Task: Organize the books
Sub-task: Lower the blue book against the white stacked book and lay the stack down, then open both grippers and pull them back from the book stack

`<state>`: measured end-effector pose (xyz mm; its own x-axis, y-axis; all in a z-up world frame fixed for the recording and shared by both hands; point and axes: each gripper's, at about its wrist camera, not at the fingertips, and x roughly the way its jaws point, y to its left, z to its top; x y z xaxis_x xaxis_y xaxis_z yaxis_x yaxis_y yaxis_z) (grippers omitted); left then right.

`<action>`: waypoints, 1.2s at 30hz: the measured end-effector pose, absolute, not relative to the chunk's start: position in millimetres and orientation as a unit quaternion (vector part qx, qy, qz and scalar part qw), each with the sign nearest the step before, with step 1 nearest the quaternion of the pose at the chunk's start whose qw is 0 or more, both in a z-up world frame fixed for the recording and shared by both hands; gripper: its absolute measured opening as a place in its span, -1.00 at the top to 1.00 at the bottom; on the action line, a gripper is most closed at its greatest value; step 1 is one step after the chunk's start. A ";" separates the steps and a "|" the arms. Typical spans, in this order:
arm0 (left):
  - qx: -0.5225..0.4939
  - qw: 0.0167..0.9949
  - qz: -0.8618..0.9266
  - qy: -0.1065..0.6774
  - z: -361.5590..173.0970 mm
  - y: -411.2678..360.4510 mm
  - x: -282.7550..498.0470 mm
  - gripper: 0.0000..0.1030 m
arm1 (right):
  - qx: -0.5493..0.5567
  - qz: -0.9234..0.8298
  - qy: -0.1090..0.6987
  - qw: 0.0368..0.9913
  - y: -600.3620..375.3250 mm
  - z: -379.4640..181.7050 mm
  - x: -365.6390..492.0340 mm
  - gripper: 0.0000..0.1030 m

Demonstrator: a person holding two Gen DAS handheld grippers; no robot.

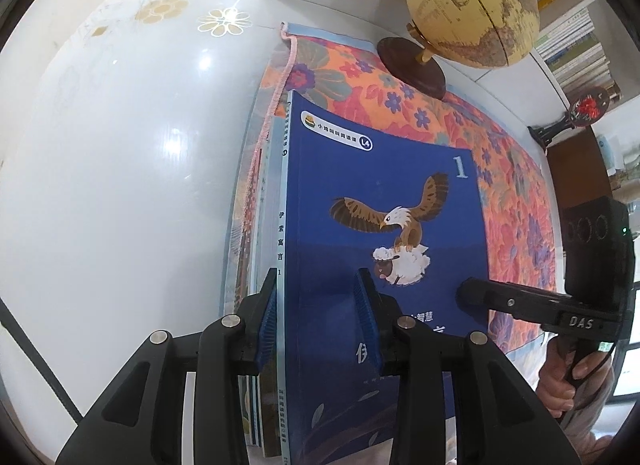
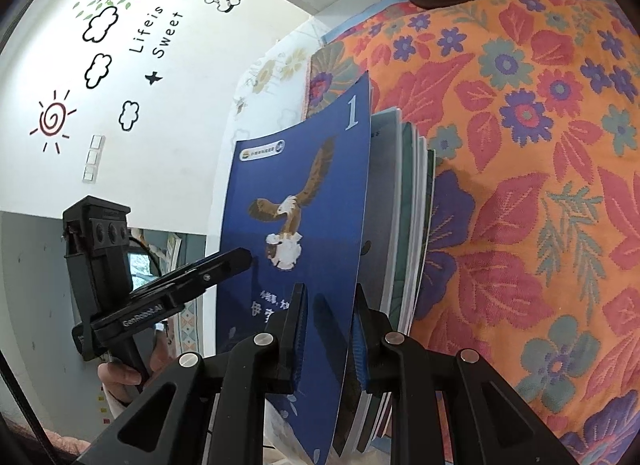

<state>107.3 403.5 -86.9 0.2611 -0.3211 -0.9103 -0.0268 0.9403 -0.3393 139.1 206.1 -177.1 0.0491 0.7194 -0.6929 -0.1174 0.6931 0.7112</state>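
Your left hand-held gripper straddles the spine edge of the blue book, the one with an eagle and a sheep on its cover and a "1" in the corner. One pad lies against the spine side and the other presses on the cover, so it is clenched on that book. Your right hand-held gripper takes the same blue book at its open edge: one pad sits on the cover, the other behind it, and the cover bows a little between them. That one, too, is grasping the book.

The blue book is the front one of a small stack of books standing on edge, their page edges fanned just behind it. The stack rests on the flowered cloth, orange with red and purple blooms, at the cloth's fringed border. Beyond that border, on the far side from the globe, the white counter is glossy with gold flower prints.

The globe on its dark round base stands on the cloth beyond the top end of the blue book, well apart from it. Shelves of books rise behind the globe.
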 end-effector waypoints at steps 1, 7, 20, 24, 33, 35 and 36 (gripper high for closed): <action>-0.143 0.782 -0.093 0.600 -86.4 403.7 107.1 0.35 | 0.242 0.303 0.619 0.683 206.7 -178.4 139.0 0.60; -0.139 0.784 -0.084 0.599 -84.5 406.0 106.3 0.35 | 0.253 0.295 0.619 0.682 204.5 -182.3 139.3 0.60; -0.089 0.795 -0.040 0.599 -80.3 407.5 98.9 0.34 | 0.242 0.276 0.622 0.691 205.2 -177.7 132.9 0.60; -0.091 0.794 -0.037 0.600 -79.5 406.6 93.0 0.33 | 0.234 0.261 0.621 0.701 201.7 -174.9 131.5 0.61; -0.058 0.804 -0.014 0.592 -46.6 386.3 74.8 0.33 | 0.105 0.183 0.596 0.775 191.5 -128.0 116.0 0.60; -0.045 0.811 -0.007 0.584 -30.7 376.6 67.0 0.32 | 0.103 0.183 0.587 0.782 184.0 -111.2 104.8 0.60; -0.036 0.814 -0.003 0.580 -22.0 370.1 62.3 0.29 | 0.105 0.184 0.581 0.786 179.1 -101.6 98.9 0.60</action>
<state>62.4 370.1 -22.0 0.3267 -0.0465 -0.9440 -0.0365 0.9974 -0.0618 98.9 179.1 -101.6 0.2562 0.4112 -0.8748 -0.1672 0.9102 0.3788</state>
